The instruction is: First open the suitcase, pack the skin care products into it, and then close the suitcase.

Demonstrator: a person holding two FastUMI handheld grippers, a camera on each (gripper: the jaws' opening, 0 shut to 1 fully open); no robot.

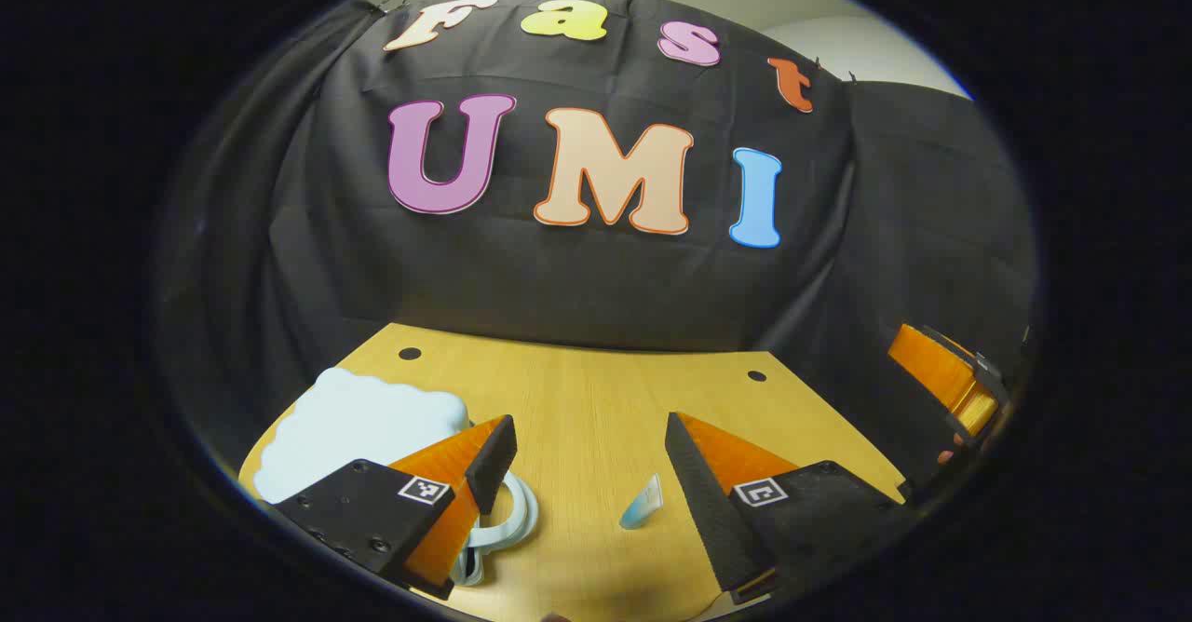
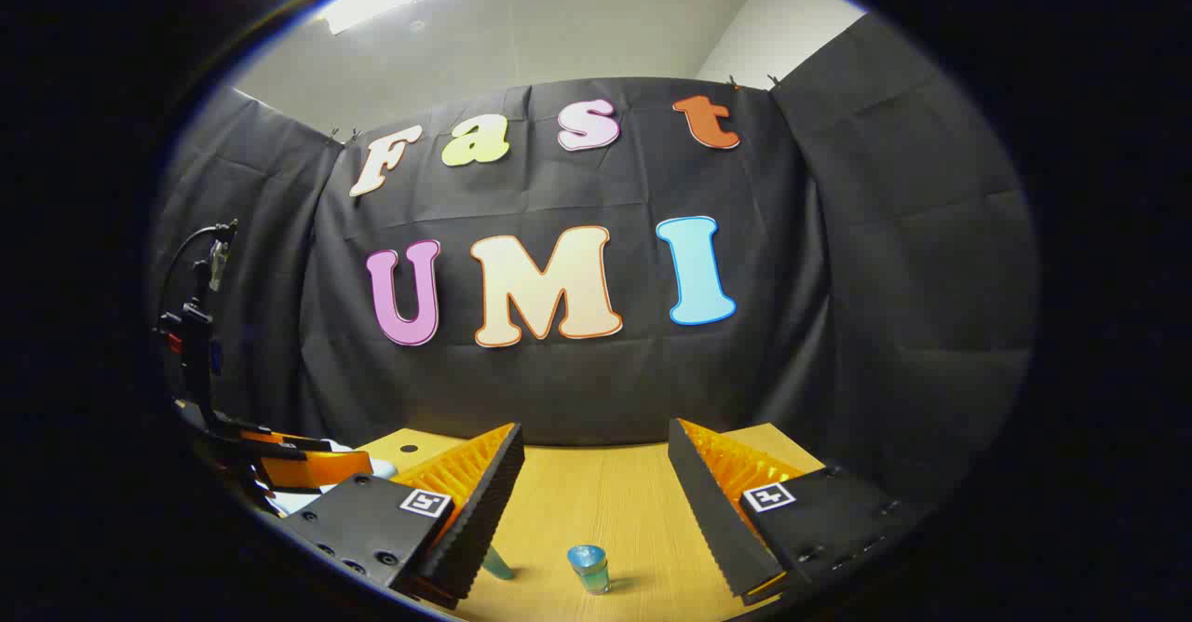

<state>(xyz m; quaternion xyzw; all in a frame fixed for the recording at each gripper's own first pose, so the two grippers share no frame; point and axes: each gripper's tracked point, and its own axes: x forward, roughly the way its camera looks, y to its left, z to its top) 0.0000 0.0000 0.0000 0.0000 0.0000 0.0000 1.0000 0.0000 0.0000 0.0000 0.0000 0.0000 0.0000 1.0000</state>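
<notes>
Suitcase (image 1: 358,426), pale blue with a scalloped edge, lay closed at the table's (image 1: 596,398) near-left corner in the left gripper view, its handle loop just behind the left gripper's (image 1: 590,462) own finger. A small blue skin care tube (image 1: 643,503) lay on the wood between that gripper's spread fingers. In the right gripper view, a small blue bottle (image 2: 589,568) stood upright between the right gripper's (image 2: 596,480) equally spread fingers, touching neither.

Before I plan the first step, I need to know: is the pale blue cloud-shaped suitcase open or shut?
Shut, apparently: the pale blue cloud-shaped suitcase lies flat on the wooden table, with no raised lid or interior showing.
</notes>
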